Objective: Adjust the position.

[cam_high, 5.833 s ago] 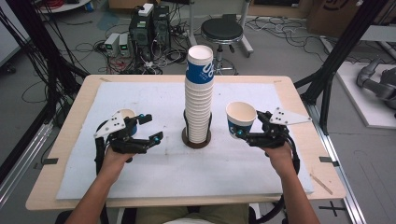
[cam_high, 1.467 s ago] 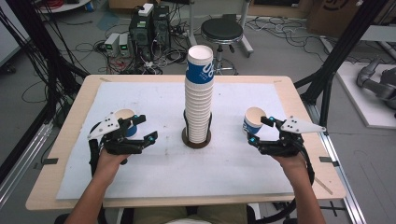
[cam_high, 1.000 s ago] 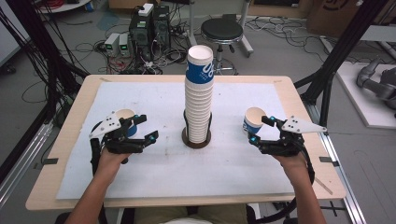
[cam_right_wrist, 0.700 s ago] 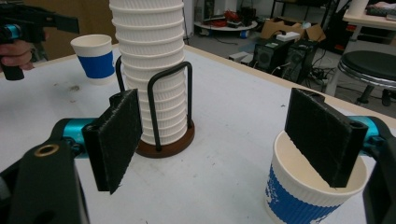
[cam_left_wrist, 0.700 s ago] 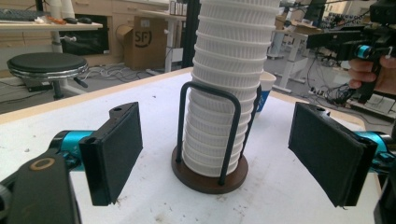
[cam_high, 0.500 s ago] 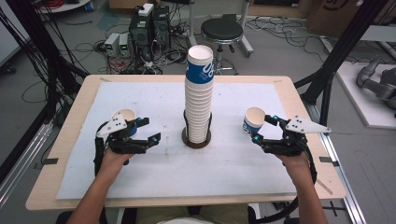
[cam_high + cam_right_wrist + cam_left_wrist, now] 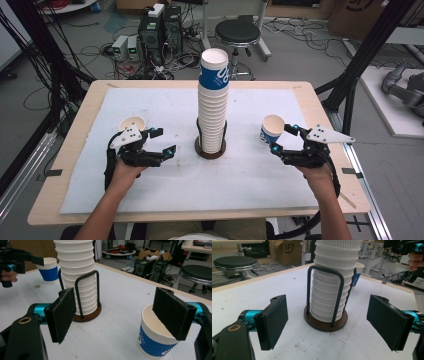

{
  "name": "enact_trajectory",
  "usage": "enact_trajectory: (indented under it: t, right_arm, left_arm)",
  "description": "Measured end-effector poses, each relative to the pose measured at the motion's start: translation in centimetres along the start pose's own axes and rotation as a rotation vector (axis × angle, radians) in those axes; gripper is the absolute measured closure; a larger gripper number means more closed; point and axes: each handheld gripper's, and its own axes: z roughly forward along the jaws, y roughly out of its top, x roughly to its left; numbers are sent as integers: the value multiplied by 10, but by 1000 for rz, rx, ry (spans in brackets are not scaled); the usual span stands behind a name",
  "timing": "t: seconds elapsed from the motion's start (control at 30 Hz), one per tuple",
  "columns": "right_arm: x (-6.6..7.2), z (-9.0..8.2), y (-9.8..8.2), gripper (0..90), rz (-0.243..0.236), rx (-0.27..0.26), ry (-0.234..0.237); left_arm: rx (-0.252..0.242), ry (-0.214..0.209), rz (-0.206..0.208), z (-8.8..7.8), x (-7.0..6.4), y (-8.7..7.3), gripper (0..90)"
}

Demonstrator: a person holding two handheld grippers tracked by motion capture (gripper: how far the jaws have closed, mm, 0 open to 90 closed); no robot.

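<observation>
Cups sit clear of both wide-apart grippers: one (image 7: 132,124) behind left gripper (image 7: 161,141), one (image 7: 272,129) beside right gripper (image 7: 282,138)

Quick count: two loose paper cups on the table, one on the left (image 7: 132,124) and one on the right (image 7: 272,128). One tall stack of cups (image 7: 213,100) sits in one wire holder (image 7: 325,322) mid-table; too many to count exactly. Two grippers: left (image 7: 162,142), right (image 7: 284,138). One round stool (image 7: 238,33) behind.
</observation>
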Motion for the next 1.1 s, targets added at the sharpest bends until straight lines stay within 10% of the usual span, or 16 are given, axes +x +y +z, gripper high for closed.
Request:
enact_trajectory:
  t: [1.1]
  right_arm:
    - [7,15,4,195,-20,17,24]
  left_arm:
    - [-35,15,-11,-12,5,0,173]
